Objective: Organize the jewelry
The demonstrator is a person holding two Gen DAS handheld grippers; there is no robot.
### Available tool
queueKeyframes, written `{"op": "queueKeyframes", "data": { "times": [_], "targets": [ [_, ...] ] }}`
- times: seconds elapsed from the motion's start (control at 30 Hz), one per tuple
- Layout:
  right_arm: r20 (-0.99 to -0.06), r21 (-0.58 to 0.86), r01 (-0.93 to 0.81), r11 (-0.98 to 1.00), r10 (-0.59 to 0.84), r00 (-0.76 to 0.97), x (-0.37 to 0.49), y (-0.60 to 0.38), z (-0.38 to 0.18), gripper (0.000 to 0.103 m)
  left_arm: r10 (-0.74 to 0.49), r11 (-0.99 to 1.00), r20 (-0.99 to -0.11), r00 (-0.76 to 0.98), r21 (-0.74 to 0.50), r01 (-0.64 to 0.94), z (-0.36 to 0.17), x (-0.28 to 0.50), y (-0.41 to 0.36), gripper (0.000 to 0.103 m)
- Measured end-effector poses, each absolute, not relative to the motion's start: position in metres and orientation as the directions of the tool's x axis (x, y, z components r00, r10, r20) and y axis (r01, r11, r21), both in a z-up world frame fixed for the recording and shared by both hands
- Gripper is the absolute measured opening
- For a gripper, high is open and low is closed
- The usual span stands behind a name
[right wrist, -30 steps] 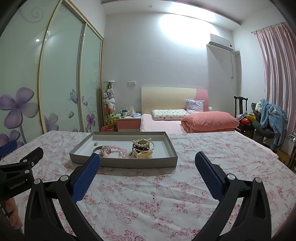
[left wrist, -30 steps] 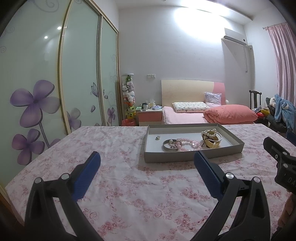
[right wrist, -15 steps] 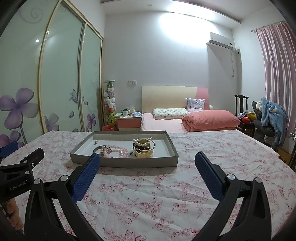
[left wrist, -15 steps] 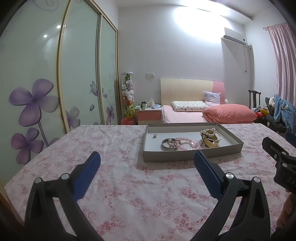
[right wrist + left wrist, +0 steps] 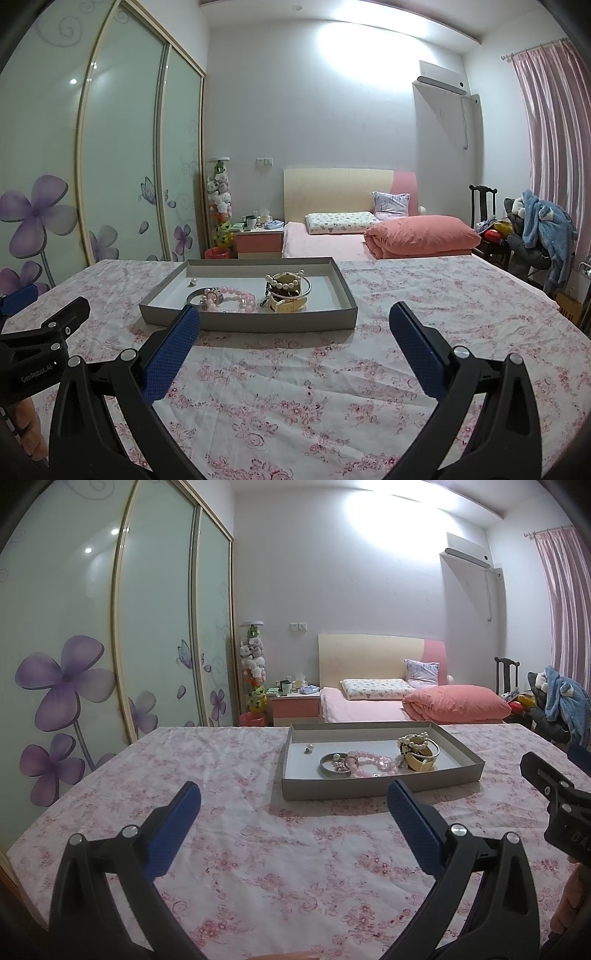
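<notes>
Holding: we hold both tools above the surface (image 5: 229,760), which is covered by a pink flowered cloth, and both point toward the tray (image 5: 376,786).
Left tool (image 5: 291,805): its two blue-padded fingers stand wide apart with nothing between them; it sits short of the tray's near wall.
Right tool (image 5: 293,325): also spread wide and empty; the tip of its left finger overlaps the tray's near wall in its own view, though we cannot tell whether it touches.
Tray: a shallow grey cardboard tray with a white floor, lying flat on the cloth ahead of both tools.
Jewelry: all of it lies inside the tray.
Silver bangle (image 5: 334,766): flat on the tray floor toward the left, with a small beaded piece against its right side.
Pink bead bracelet (image 5: 373,762): just right of the bangle, touching it.
Pearl bracelet (image 5: 286,282): draped over a cream band (image 5: 290,304) and a thin metal ring, bunched together at the right of the group.
Small stud (image 5: 308,748): alone near the far left corner; too small for us to say more, perhaps an earring.
Room: a bed (image 5: 332,240) with a pink folded quilt stands beyond the surface, and a wardrobe (image 5: 155,627) with purple flower prints lines the left.
</notes>
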State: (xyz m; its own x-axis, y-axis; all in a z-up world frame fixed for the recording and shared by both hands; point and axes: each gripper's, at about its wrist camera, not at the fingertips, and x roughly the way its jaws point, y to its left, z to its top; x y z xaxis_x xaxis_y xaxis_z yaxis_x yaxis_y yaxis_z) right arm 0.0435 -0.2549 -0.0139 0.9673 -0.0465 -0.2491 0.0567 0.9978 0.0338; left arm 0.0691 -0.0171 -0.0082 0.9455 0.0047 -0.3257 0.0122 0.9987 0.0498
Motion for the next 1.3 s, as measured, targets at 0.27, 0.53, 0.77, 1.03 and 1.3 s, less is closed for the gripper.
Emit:
{"op": "queueKeyframes", "data": {
  "times": [0.27,0.53,0.77,1.03,1.3],
  "targets": [
    [-0.252,0.035,0.056,0.998,-0.045,0.967,0.0437,-0.2550,-0.0139,0.101,0.002,0.999,-0.330,0.944,0.048,0.015,-0.0102,0.0695,-0.0192,0.099],
    [-0.252,0.037,0.057,0.998,-0.046,0.967,0.0438,-0.2554,-0.0135,0.101,0.001,0.999,-0.330,0.944,0.050,0.016,-0.0095,0.0705,-0.0184,0.099],
    [-0.253,0.037,0.056,0.998,-0.045,0.966,0.0442,-0.2558,-0.0138,0.101,0.002,0.999,-0.331,0.944,0.051,0.016,-0.0098,0.0699,-0.0192,0.099],
    [-0.259,0.041,0.054,0.998,-0.042,0.965,0.0435,-0.2534,-0.0169,0.101,-0.005,0.999,-0.331,0.944,0.048,0.022,-0.0102,0.0694,-0.0192,0.099],
    [-0.262,0.042,0.053,0.998,-0.040,0.964,0.0428,-0.2519,-0.0188,0.101,0.002,0.999,-0.325,0.946,0.047,0.014,-0.0092,0.0686,-0.0179,0.099]
  ]
}}
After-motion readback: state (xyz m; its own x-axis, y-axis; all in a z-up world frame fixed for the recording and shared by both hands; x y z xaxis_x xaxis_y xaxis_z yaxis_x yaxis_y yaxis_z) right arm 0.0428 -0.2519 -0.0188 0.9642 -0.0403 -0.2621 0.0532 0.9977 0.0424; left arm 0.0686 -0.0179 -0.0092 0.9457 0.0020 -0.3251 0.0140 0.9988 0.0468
